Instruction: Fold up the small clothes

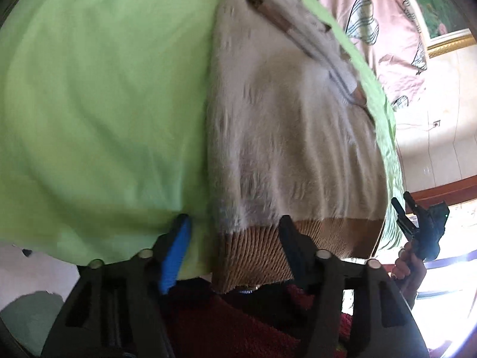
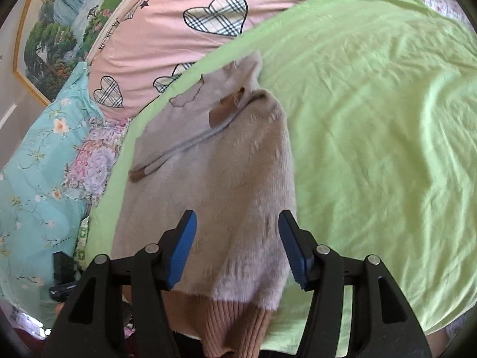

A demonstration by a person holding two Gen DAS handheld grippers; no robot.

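Both grippers, left (image 1: 235,229) and right (image 2: 237,226), hang open over the sweater's ribbed hem (image 1: 328,232), so next they pinch it for a fold.

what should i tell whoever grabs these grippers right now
Left gripper: open, straddling the sweater's left corner at the brown ribbed hem, not clamped.
Right gripper: open over the sweater's lower body, holding nothing.
Sweater lies on the green sheet, hem hanging off the near edge, sleeves apparently folded in.
Left: grip the hem, fold it up toward the collar.
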